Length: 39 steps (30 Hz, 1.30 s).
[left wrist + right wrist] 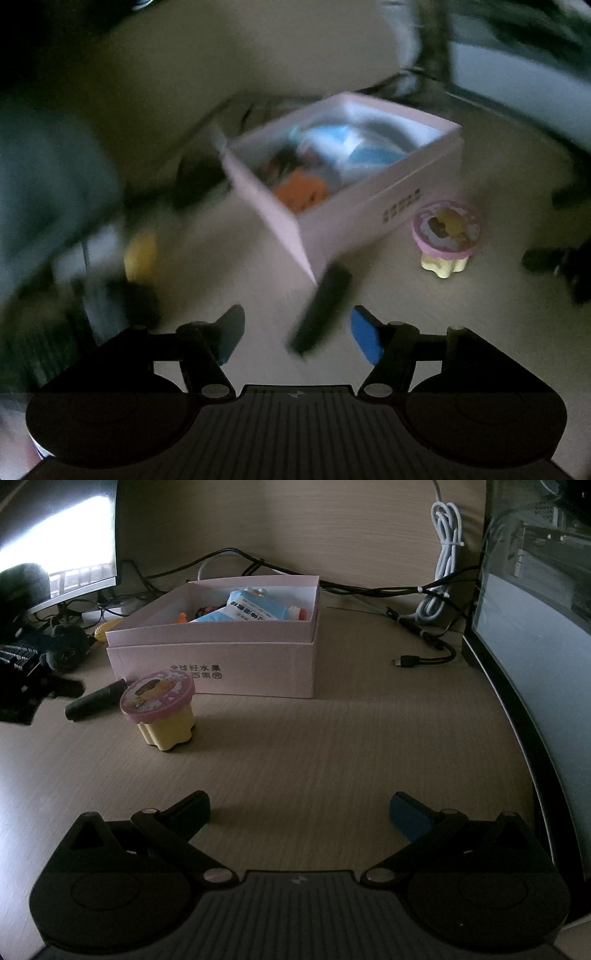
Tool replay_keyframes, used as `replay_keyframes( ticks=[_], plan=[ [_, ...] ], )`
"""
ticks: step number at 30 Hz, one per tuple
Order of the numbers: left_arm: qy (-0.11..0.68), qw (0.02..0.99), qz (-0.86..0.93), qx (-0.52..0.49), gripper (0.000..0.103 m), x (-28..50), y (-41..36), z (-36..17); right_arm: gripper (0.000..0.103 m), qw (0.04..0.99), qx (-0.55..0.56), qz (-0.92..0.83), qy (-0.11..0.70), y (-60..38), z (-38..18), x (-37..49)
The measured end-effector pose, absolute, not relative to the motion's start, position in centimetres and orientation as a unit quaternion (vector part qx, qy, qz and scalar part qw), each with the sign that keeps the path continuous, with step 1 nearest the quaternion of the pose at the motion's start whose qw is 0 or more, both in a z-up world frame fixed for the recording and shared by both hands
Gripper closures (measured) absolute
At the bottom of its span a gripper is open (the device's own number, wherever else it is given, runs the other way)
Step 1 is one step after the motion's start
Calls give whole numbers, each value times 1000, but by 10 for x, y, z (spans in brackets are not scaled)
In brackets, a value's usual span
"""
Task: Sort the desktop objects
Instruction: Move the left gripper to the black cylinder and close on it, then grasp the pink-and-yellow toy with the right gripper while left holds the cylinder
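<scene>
A pink cardboard box (210, 664) stands on the desk and holds a blue-and-white pouch (258, 607) and an orange item (301, 190). It also shows in the blurred left wrist view (354, 206). A black cylinder (321, 314) lies by the box's near corner, just ahead of my open, empty left gripper (297, 334); it also shows in the right wrist view (94, 699). A yellow cup with a pink lid (162, 710) stands in front of the box, and shows in the left wrist view (447, 236). My right gripper (299, 812) is open and empty above bare desk.
A monitor (535, 657) lines the right edge. Black and white cables (443, 561) run behind the box, with a loose plug (406, 661). A yellow corn-like toy (107, 629), dark objects (37, 657) and another screen (59, 546) sit at left.
</scene>
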<state>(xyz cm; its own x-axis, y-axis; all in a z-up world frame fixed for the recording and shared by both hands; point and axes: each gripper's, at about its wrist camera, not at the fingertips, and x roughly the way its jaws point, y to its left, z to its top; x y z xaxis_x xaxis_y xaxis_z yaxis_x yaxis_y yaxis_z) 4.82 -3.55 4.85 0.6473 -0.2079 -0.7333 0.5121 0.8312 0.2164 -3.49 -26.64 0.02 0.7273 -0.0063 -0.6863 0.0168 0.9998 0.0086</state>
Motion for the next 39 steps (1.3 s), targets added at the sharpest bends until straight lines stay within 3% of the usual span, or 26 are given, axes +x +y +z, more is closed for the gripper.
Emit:
replay_keyframes(
  ticks=[5,10,29,39],
  plan=[
    [449,883,-138,11,24,56,-9,29,0,929,7,-7,369,-266,0,-35],
    [443,887,-125,-26,21,61,-17,27,0,929,7,-7,369,-266,0,-35],
    [410,907,-98,5,23,99,-59,21,0,930,7,-7,369,-266,0,-34],
    [396,911,-112,24,24,20,-28,38,0,936,-35,61,345,-238,14,-32]
  ],
)
